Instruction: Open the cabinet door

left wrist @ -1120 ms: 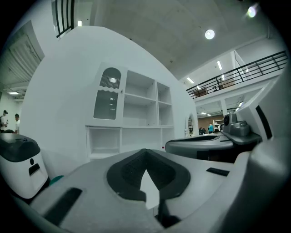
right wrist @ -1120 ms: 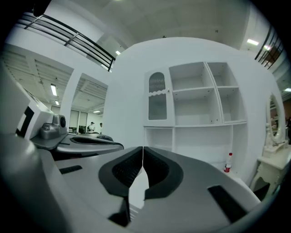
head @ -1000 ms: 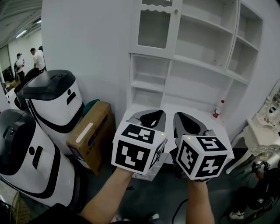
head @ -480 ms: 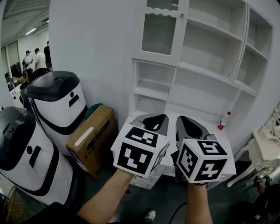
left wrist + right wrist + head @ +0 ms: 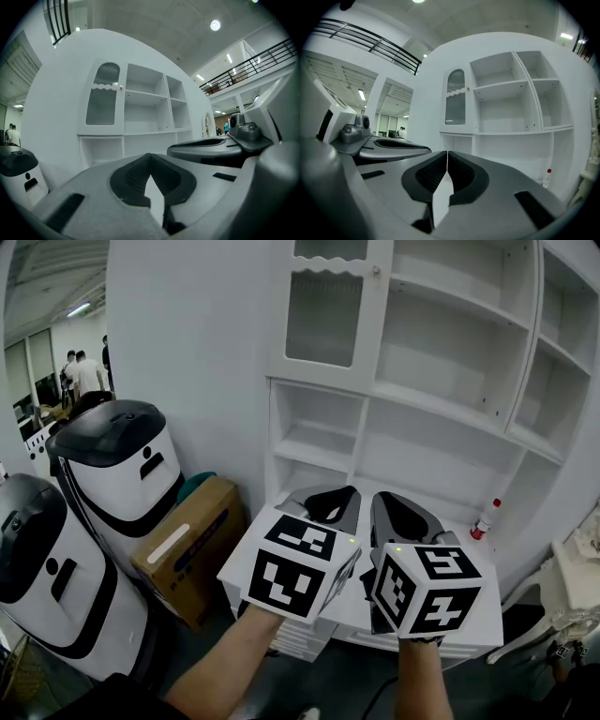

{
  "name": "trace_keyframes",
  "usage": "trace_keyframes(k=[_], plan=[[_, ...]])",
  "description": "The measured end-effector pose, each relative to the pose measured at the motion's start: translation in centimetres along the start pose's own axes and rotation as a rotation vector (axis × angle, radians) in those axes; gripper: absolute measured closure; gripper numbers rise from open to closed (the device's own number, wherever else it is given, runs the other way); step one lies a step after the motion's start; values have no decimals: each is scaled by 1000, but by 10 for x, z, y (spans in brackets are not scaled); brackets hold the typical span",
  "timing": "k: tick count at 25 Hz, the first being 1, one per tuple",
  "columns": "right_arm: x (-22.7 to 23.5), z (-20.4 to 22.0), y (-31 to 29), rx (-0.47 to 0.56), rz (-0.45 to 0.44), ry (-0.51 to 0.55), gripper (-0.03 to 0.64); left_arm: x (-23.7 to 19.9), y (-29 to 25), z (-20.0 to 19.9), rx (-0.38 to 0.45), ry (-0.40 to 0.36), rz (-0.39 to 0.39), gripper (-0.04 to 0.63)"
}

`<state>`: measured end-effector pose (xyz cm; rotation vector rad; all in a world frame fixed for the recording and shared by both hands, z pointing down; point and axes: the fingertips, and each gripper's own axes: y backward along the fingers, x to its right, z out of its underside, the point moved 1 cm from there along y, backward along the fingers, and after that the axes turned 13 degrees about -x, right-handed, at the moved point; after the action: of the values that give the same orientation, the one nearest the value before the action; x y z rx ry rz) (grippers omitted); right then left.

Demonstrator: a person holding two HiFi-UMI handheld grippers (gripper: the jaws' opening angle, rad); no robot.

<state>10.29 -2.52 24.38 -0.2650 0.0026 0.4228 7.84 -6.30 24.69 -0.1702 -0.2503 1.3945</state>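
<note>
The white cabinet's glass-panelled door (image 5: pixel 323 310) stands closed at the upper left of the shelf unit, with a small knob (image 5: pixel 375 271) at its right edge. The door also shows in the left gripper view (image 5: pixel 102 105) and the right gripper view (image 5: pixel 456 101). My left gripper (image 5: pixel 328 498) and right gripper (image 5: pixel 394 507) are held side by side, level, pointing at the cabinet and well short of the door. The left gripper (image 5: pixel 150 154) is shut with nothing between its jaws. So is the right gripper (image 5: pixel 447 152).
Open shelves (image 5: pixel 450 343) fill the unit to the right of the door, above a white counter (image 5: pixel 473 620) with a red-capped bottle (image 5: pixel 485 519). Two white-and-black machines (image 5: pixel 122 465) and a cardboard box (image 5: pixel 183 545) stand at the left. People (image 5: pixel 80 371) are far off at the left.
Both grippers have moved forward towards the cabinet, which now looks larger and nearer. Their jaws have stayed shut.
</note>
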Motion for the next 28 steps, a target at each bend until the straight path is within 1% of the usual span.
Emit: trace_keyframes(k=[3, 7, 11, 15, 20, 28], plan=[[19, -2, -8, 6, -25, -3, 595, 5, -18, -6, -11, 4, -16, 589], [38, -6, -15, 14, -63, 8, 595, 9, -36, -19, 0, 1, -55, 589], [51, -9, -21, 20, -97, 15, 595, 9, -49, -27, 12, 8, -89, 589], [57, -12, -26, 31, -128, 16, 595, 7, -56, -30, 6, 9, -113, 589], [59, -17, -35, 41, -157, 24, 595, 2, -66, -33, 10, 19, -115, 589], [70, -29, -69, 54, -154, 41, 595, -19, -96, -40, 29, 18, -111, 589]])
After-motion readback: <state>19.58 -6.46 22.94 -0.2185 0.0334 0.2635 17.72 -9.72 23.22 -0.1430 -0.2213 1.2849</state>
